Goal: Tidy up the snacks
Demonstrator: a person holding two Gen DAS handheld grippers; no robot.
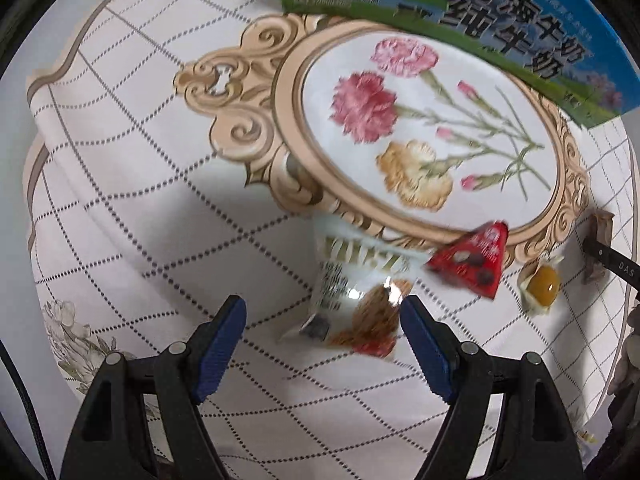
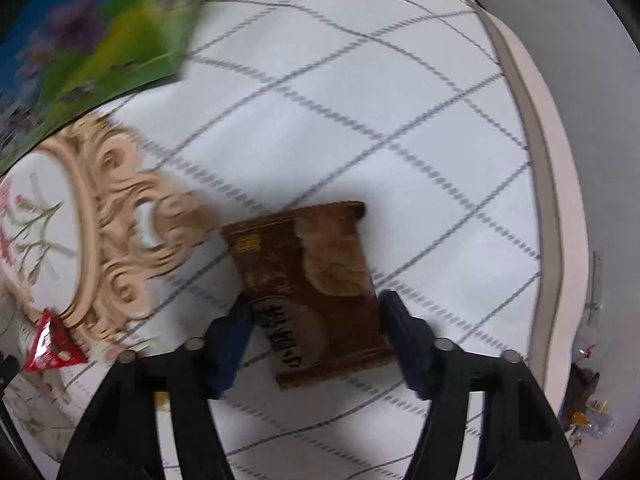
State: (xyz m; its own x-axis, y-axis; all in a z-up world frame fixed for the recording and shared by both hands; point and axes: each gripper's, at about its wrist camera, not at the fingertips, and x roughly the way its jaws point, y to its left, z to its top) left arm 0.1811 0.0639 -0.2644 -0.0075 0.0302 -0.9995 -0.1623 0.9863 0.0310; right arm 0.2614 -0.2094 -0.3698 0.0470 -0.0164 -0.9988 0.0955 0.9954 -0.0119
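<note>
My left gripper [image 1: 324,308] points down at the tablecloth and stands open. A white and clear snack packet [image 1: 352,308] lies between its blue fingers; the right finger is at the packet's edge, the left finger stays clear of it. Just beyond lie a red triangular packet [image 1: 468,264] and a yellow wrapped candy [image 1: 542,284]. My right gripper [image 2: 316,308] also points down, and its pads meet both long edges of a brown snack packet [image 2: 308,280] lying flat on the cloth. The red triangular packet [image 2: 50,348] shows at far left in the right wrist view.
A blue and green milk carton box [image 1: 480,20] stands at the back of the table, also the box [image 2: 92,48] at upper left in the right wrist view. The table's rounded edge [image 2: 548,200] runs along the right. Some wrappers [image 2: 588,412] lie below it.
</note>
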